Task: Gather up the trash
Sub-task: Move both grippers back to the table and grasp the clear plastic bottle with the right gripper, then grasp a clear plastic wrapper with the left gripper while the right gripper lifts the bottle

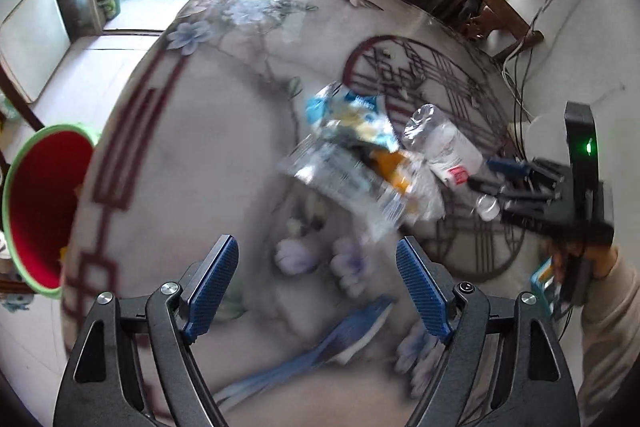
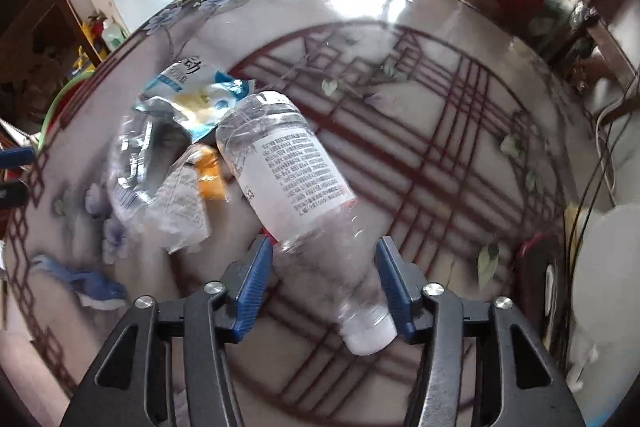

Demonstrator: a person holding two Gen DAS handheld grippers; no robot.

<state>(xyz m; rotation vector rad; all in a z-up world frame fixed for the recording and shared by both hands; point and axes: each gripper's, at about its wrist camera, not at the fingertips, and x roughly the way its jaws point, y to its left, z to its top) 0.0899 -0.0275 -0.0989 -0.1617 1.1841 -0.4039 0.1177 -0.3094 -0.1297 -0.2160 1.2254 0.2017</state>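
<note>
Your right tongs [image 2: 325, 281] straddle the plastic bottle [image 2: 286, 163] near its neck without clearly clamping it, your left tongs [image 1: 318, 287] gape empty, so the slick taper may squirt out onto the table [image 2: 460, 131].

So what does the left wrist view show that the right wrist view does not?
Only the left wrist view shows the inside of the red bin beside the table, and its own open left claw with nothing between the fingers. Only the right wrist view shows the bottle's printed label. Both show the clear bottle, the right claw and the wrapper pile.
</note>
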